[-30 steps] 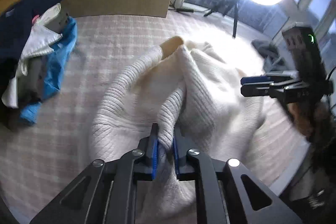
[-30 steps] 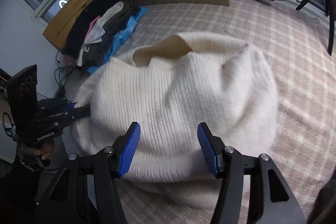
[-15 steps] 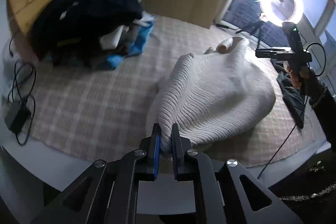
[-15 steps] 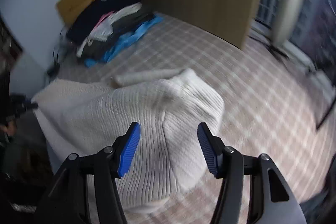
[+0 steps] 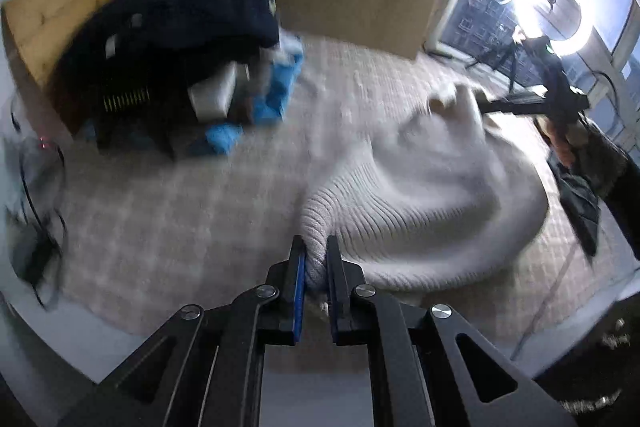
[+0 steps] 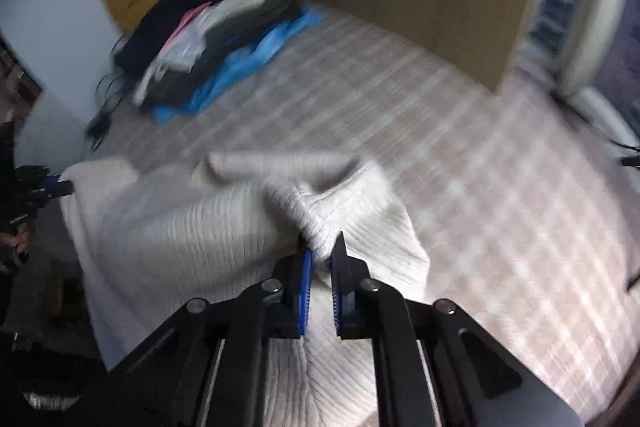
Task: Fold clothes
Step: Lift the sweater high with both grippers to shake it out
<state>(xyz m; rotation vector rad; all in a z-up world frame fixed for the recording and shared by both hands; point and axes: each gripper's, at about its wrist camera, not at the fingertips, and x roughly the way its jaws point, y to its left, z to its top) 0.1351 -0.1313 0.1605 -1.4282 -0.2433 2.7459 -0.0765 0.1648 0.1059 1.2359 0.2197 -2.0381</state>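
Left tool [image 5: 313, 259] and right tool [image 6: 320, 251] both gripping the sweater [image 5: 432, 187] edges, spreading it; next laying it flat on the bed [image 6: 460, 155]

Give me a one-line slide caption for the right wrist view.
Right gripper pinches a fold of the cream ribbed sweater on the checked bedcover, its jaws having just closed.

Dim, bluish room – ring light [image 5: 548, 15] blows out top right of left view; heavy motion blur, fisheye-dark corners.
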